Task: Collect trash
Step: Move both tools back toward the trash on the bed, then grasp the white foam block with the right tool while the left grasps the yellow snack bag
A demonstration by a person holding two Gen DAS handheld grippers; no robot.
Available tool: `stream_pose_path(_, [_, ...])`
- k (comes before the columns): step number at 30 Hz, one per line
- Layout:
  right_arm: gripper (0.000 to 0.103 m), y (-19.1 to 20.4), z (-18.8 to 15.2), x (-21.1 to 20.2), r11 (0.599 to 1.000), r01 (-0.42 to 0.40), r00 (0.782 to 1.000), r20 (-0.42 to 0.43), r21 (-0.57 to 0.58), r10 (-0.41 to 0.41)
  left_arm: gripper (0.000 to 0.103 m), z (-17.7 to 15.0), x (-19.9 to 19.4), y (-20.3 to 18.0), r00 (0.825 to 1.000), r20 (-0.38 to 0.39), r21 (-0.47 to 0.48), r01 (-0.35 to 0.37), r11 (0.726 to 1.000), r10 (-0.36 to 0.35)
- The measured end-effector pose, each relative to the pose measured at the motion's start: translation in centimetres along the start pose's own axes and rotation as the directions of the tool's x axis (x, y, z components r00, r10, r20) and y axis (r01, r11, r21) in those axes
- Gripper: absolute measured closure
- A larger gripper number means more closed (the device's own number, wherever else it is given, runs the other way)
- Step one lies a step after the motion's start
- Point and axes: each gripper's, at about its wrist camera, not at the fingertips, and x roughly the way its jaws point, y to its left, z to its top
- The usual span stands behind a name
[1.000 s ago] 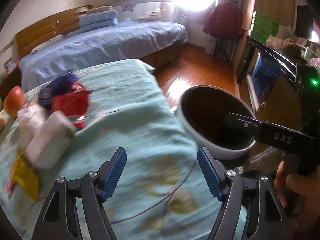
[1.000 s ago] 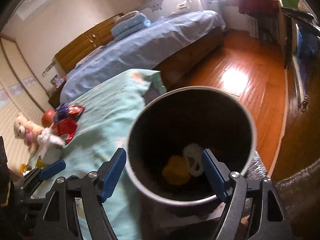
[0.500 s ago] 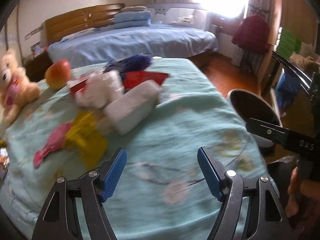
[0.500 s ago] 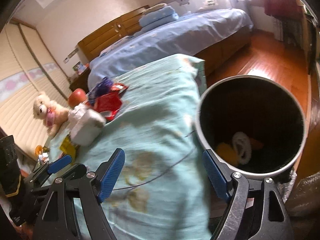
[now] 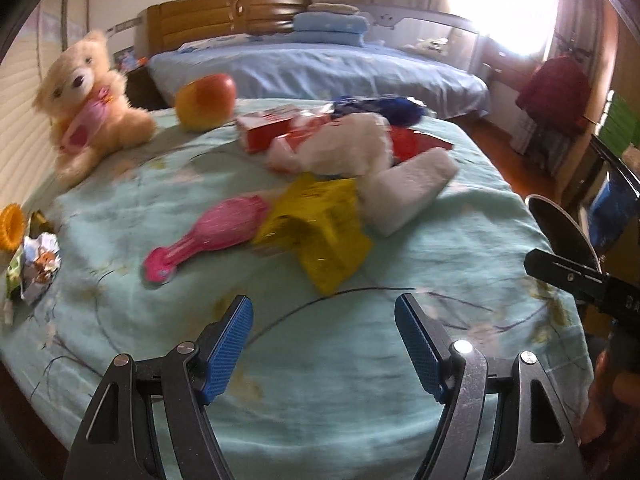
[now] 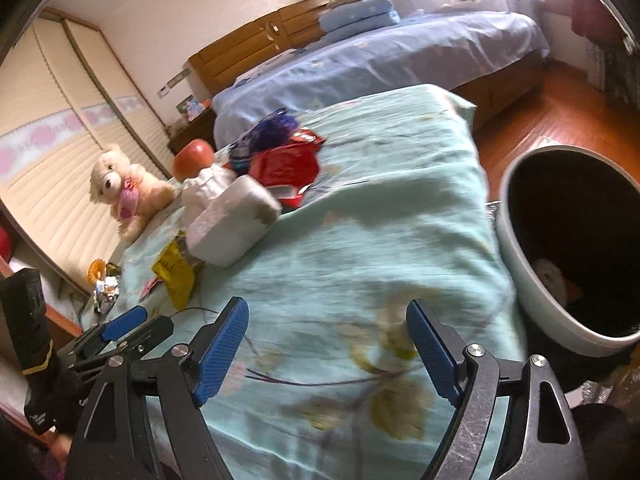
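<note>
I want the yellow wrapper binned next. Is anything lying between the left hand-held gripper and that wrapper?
Nothing visible does. Only bare teal blanket lies between the open left hand-held gripper and the yellow wrapper. A pink toy touches its left edge, and a white packet lies just beyond it.

Trash bin (image 6: 532,280) cut by right edge; contents mostly in shadow; wrapper print blurred
</note>
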Motion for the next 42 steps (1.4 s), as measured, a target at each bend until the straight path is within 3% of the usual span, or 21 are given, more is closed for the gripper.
stream_pose_path(10, [0.020, 2.0, 1.0, 2.4, 0.999, -0.034, 0.999, -0.033, -0.037, 0.032, 0.027, 3.0, 1.8, 0.3, 1.000, -0.004, -0.033, 0.024, 0.999, -0.024])
stream_pose_path(19, [0.020, 3.4, 2.2, 3.7, 0.997, -0.055, 0.998, -0.042, -0.052, 0.053, 0.028, 5.1, 5.6, 1.4, 0.999, -0.023, -0.006, -0.044, 0.999, 0.044])
stream_pose_path(20, [0.020, 3.6, 2.4, 3.9, 0.997, -0.060, 0.997, -0.044, -0.053, 0.058, 0.032, 5.1, 5.7, 1.6, 0.999, -0.020, -0.002, -0.049, 0.999, 0.049])
stream_pose_path(21, [0.020, 3.9, 2.5, 4.2, 0.996, -0.065, 0.997, -0.046, -0.055, 0.063, 0.045, 5.1, 5.9, 1.7, 0.999, -0.018, 0.002, -0.046, 0.999, 0.046])
stream_pose_path(26, [0.020, 5.3, 3.1, 5.9, 0.994, -0.099, 0.993, -0.067, -0.052, 0.095, 0.076, 5.2, 6.5, 3.2, 1.000, -0.024, -0.011, 0.004, 1.000, -0.004])
stream_pose_path(34, [0.021, 8.0, 3.7, 8.2, 0.989, -0.134, 0.989, -0.073, -0.065, 0.130, 0.081, 4.8, 6.1, 4.0, 1.000, -0.007, -0.015, 0.028, 1.000, -0.028])
stream_pose_path(35, [0.024, 8.0, 3.7, 8.4, 0.990, -0.127, 0.990, -0.069, -0.069, 0.122, 0.081, 4.8, 6.0, 4.0, 0.999, -0.007, -0.015, 0.033, 0.999, -0.033])
stream_pose_path(38, [0.054, 7.6, 3.7, 8.6, 0.992, -0.111, 0.992, -0.066, -0.056, 0.107, 0.082, 4.6, 5.5, 3.6, 0.999, -0.003, -0.012, 0.043, 0.999, -0.043])
stream_pose_path(42, [0.071, 7.3, 3.3, 7.3, 0.990, -0.123, 0.992, -0.049, -0.073, 0.120, 0.083, 4.5, 4.8, 2.9, 0.998, 0.008, 0.000, 0.066, 0.998, -0.066])
